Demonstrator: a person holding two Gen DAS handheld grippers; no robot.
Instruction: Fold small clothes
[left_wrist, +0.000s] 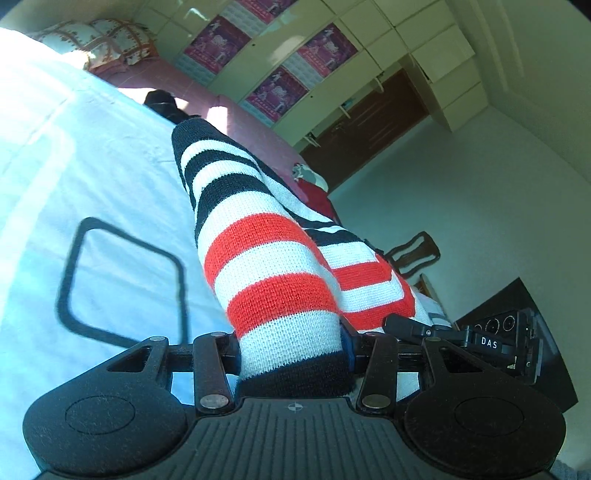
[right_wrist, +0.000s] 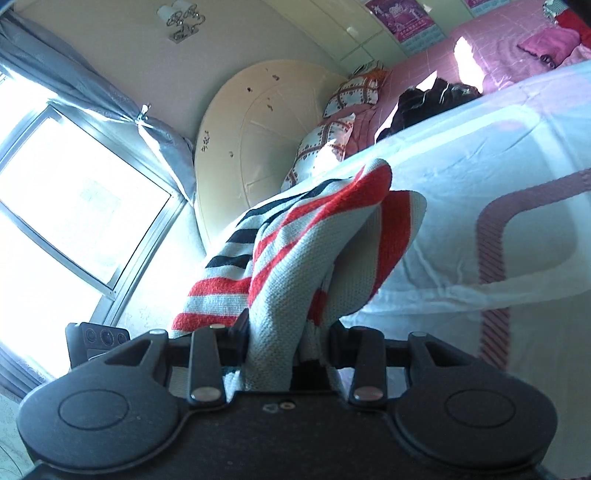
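A small knitted garment (left_wrist: 258, 240) with white, red and black stripes hangs between both grippers, lifted above a white cloth-covered surface (left_wrist: 92, 166). My left gripper (left_wrist: 291, 354) is shut on one striped end, which bunches between its fingers. My right gripper (right_wrist: 288, 343) is shut on another part of the same garment (right_wrist: 295, 251), which drapes away from it toward the white cloth (right_wrist: 480, 177). The right gripper (left_wrist: 480, 339) shows at the right edge of the left wrist view, and the left one (right_wrist: 99, 339) shows low left in the right wrist view. The fingertips are hidden by fabric.
A dark rounded-rectangle outline (left_wrist: 122, 284) is marked on the white cloth. Behind it is a pink bed (right_wrist: 498, 48) with patterned pillows (right_wrist: 332, 140), dark clothing (right_wrist: 424, 103) and a red heap (left_wrist: 314, 192). A wooden chair (left_wrist: 413, 254), cupboards (left_wrist: 332, 55) and a window (right_wrist: 74, 199) surround.
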